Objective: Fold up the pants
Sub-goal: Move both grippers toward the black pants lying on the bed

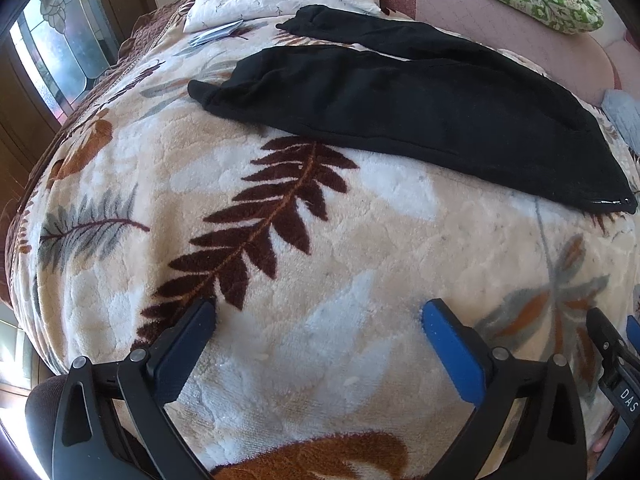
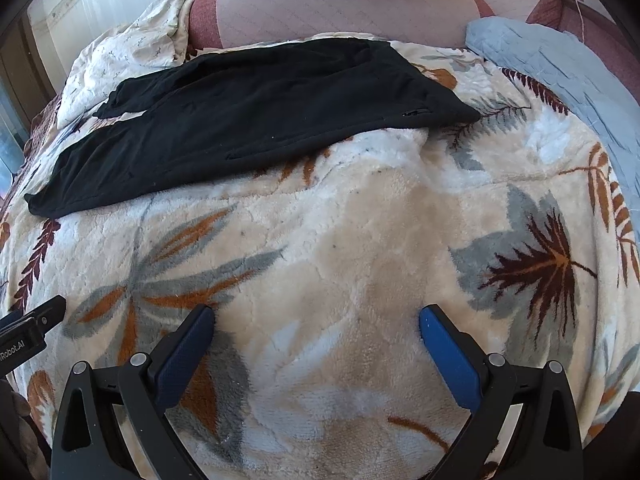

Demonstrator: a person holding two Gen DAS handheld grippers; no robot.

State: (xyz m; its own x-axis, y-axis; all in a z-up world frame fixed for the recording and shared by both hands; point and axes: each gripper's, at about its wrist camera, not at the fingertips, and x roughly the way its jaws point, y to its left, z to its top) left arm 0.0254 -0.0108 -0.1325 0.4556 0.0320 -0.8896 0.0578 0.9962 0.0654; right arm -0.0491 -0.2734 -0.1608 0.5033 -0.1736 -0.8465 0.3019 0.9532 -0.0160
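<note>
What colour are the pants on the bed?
Plain black pants, no visible pattern; clearest in the right wrist view.

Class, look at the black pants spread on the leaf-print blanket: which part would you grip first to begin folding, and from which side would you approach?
Probably grip the near leg's hem on the black pants, the cuff end. It lies flat with a free edge on the blanket, so the open left gripper could slide in from the near side. The open right gripper could take the waistband corner.

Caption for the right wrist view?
Open right gripper hovers over leaf-print blanket, black pants spread flat beyond, untouched.
</note>
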